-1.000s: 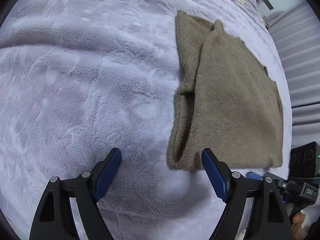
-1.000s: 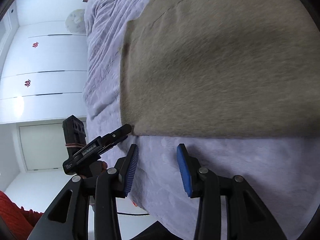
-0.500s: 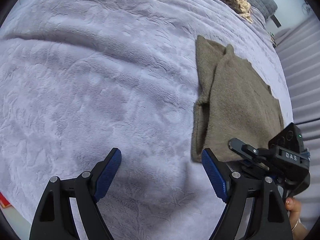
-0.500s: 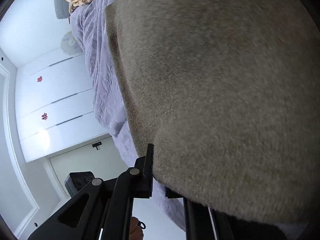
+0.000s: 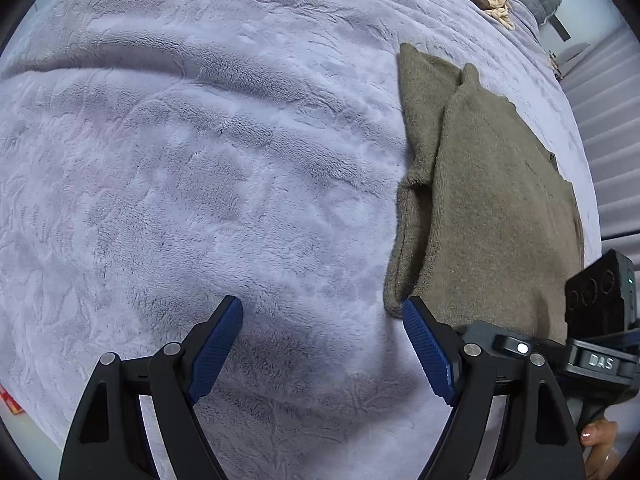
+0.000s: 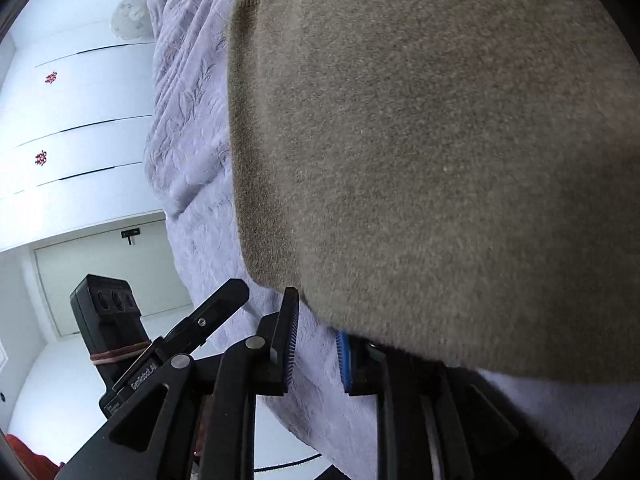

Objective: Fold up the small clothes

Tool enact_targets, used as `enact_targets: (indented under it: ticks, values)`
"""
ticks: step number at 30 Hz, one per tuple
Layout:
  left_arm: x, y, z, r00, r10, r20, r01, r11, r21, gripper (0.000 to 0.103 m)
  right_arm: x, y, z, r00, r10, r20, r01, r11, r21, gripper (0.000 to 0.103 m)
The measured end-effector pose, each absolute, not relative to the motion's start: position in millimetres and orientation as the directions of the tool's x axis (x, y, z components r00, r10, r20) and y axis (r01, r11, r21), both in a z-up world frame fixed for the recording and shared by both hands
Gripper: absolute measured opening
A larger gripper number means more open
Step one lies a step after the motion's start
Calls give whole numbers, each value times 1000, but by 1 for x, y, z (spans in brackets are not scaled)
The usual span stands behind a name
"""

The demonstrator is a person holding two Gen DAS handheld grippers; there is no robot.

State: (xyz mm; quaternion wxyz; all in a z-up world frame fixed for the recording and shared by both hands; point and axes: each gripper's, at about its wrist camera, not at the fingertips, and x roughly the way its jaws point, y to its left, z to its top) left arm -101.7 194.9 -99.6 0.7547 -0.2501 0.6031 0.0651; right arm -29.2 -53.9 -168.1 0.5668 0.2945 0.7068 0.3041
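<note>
Lying folded on plush lilac blanket (image 5: 208,168): fuzzy olive sweater (image 5: 492,216). Left hand-held gripper (image 5: 322,344) gaping, empty; right hand-held gripper (image 6: 316,348) opening at sweater's hem.

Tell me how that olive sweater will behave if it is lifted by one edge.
The sweater is soft knit lying in loose folded layers on the bedspread, so it will probably droop and unfold. Its fuzzy surface should grip well, not slip. It looks light, though thick. The right gripper, jaws opening, sits at its near edge.
</note>
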Motion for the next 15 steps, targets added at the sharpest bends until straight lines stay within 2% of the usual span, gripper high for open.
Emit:
enact_targets:
  ticks: [4,6,15]
  values:
    - [-99,190,-101,250,-193,-949,-388,878,-281,83,-34,-65,-157,-177,773,-609,79,628,774,35]
    - [-98,188,-101,245,-189,-951,-382,883,-274,83,-34,-70,-153,-171,773,-611,76,629,774,42]
    - [-88,175,-105,210,-181,-961,-364,897,-249,83,-34,-94,-147,-128,776,-618,104,630,769,44]
